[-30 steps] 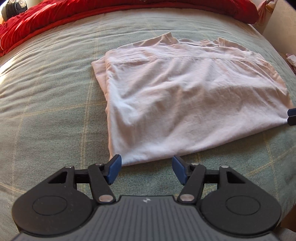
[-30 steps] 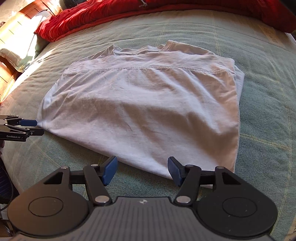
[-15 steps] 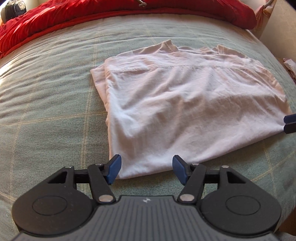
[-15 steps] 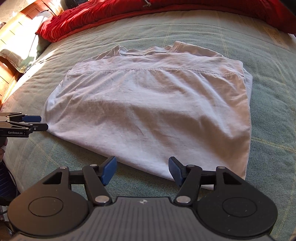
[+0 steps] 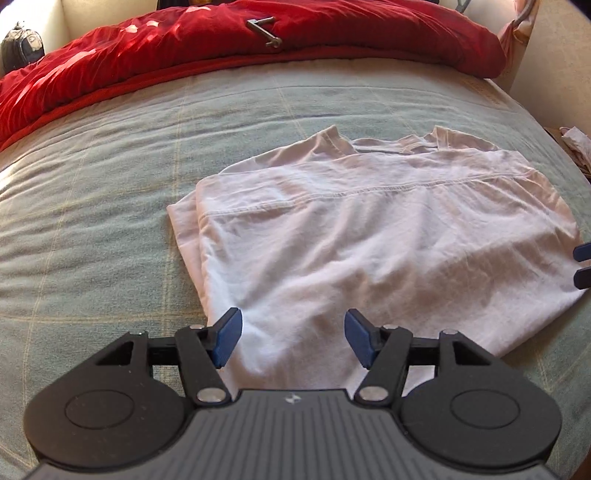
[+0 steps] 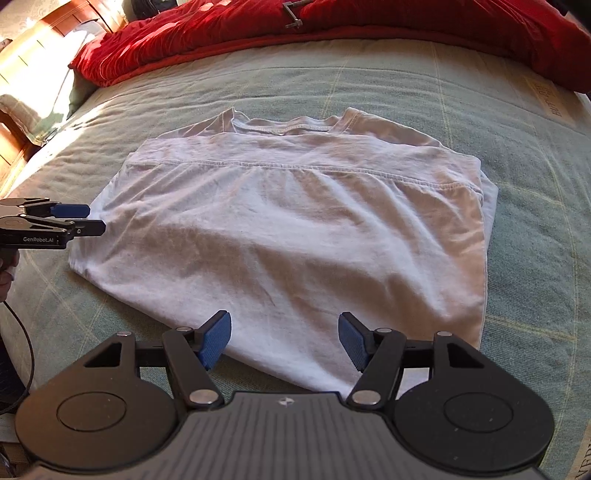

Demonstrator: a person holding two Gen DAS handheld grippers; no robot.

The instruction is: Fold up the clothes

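A: Largest item first. What is the surface?

B: Bed covered by a grey-green blanket with a faint pale check. A red duvet is bunched along the far edge.

A: Task item, location?

B: White T-shirt, lying flat on the blanket, roughly mid-bed. It is folded over itself: a stitched hem runs across the upper layer, and the neckline shows at the far end beyond it. In the left wrist view a lower layer sticks out along the shirt's left edge. Surface is lightly wrinkled.

A: Left gripper?

B: Left gripper: blue pads spread wide, nothing between them. The shirt's near edge lies under the gap. In the right wrist view the same gripper sits at the shirt's left side, its tips just beside the fabric edge; whether they touch it I cannot tell.

A: Right gripper?

B: Right gripper: pads likewise spread apart, holding nothing, over the near hem. In the left wrist view only its blue tips enter at the right frame edge, next to the shirt's right corner.

A: Smaller items?

B: A grey metal bracket-like object rests on the duvet. A black cable trails at the left margin of the right wrist view.
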